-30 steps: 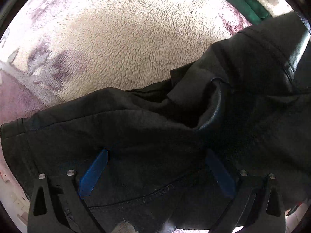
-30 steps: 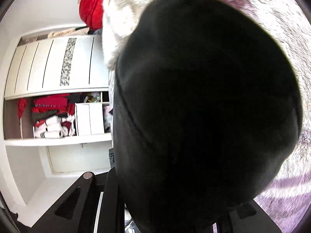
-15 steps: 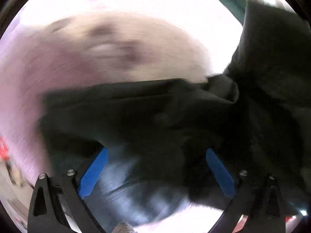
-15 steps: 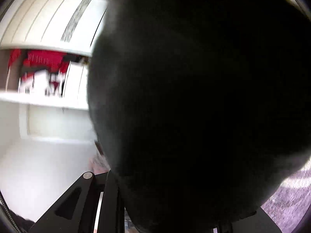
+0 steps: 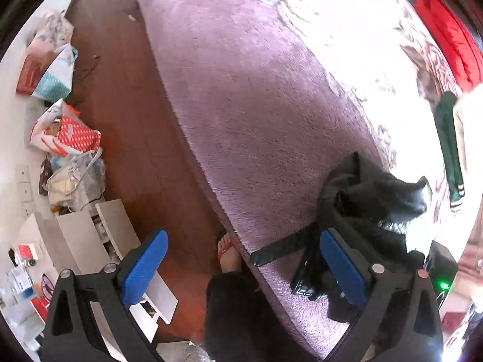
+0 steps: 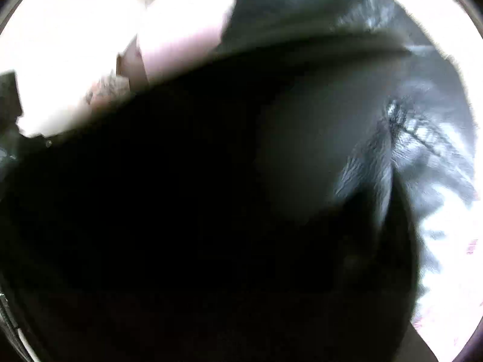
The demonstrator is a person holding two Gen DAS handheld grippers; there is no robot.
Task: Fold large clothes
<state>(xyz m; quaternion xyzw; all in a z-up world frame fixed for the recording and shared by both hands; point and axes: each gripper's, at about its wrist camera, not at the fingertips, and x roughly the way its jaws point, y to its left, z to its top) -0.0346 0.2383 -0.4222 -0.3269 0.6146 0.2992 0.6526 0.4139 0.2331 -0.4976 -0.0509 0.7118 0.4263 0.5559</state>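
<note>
A black garment (image 5: 371, 211) lies bunched at the near edge of a purple fleece blanket (image 5: 256, 105), with a black strap (image 5: 280, 249) trailing out to the left. My left gripper (image 5: 241, 265) is open and empty, raised above the blanket's edge; its right blue pad (image 5: 344, 265) stands just in front of the garment. In the right wrist view the black garment (image 6: 211, 211) covers almost the whole lens, blurred, and hides the right gripper's fingers.
Wooden floor (image 5: 126, 114) runs along the blanket's left. Bags and boxes (image 5: 60, 132) and a white shelf unit (image 5: 99, 232) line the wall. A person's bare foot (image 5: 228, 253) stands at the blanket's edge. Red clothes (image 5: 449, 36) and a green garment (image 5: 449, 147) lie at the right.
My left gripper has come off the black garment and lifted away, now looking down at blanket and floor. The garment has swung across the right camera and covers more of it.
</note>
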